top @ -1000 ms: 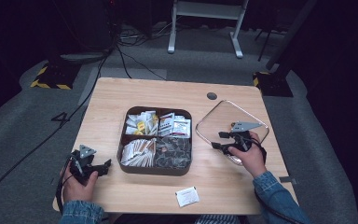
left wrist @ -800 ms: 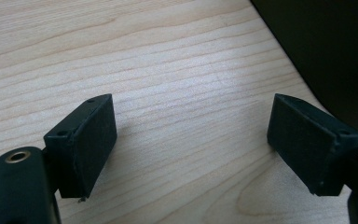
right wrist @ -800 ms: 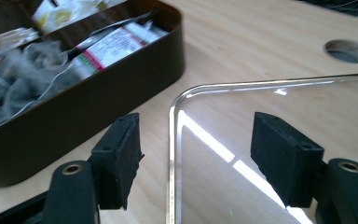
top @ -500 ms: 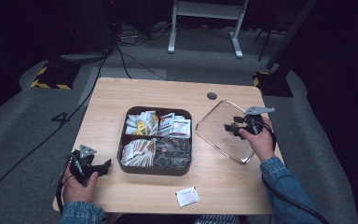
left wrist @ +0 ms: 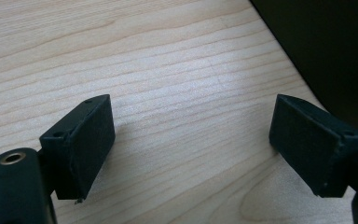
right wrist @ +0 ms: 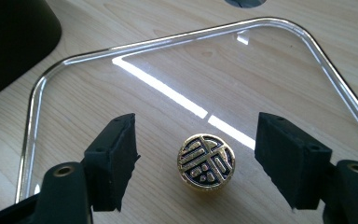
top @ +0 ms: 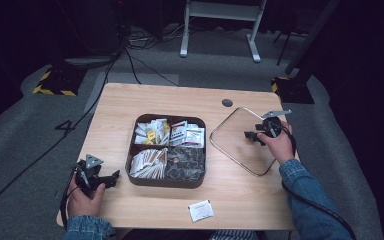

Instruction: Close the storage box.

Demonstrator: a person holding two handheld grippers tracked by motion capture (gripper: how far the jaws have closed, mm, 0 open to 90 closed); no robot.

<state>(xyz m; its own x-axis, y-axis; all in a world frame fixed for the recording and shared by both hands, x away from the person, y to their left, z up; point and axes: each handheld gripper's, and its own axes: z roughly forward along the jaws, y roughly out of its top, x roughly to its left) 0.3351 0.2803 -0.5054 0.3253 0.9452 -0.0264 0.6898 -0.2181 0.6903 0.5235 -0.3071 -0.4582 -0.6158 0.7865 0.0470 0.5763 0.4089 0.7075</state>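
1. My right tool (right wrist: 196, 163) has just been opening; its jaws now flank the round gold knob (right wrist: 207, 163) without touching it.
2. The clear glass lid with rounded corners (top: 235, 140) lies flat on the pale wooden worktop (top: 125, 105), just right of the dark brown divided sachet box (top: 166, 150), apparently parked to leave it open.
3. My left tool (left wrist: 191, 144) rests wide open and empty.

— What was the lid (right wrist: 242, 79) made of?
— Clear glass, glossy, with a polished metal rim; its knob (right wrist: 206, 163) looked like shiny gold-toned metal with dark inlay.
— And the table (left wrist: 168, 56)?
— Pale wood grain, smooth and matt. The right gripper (right wrist: 196, 163) had matt black pads (right wrist: 114, 158) — rubbery, faintly rough.
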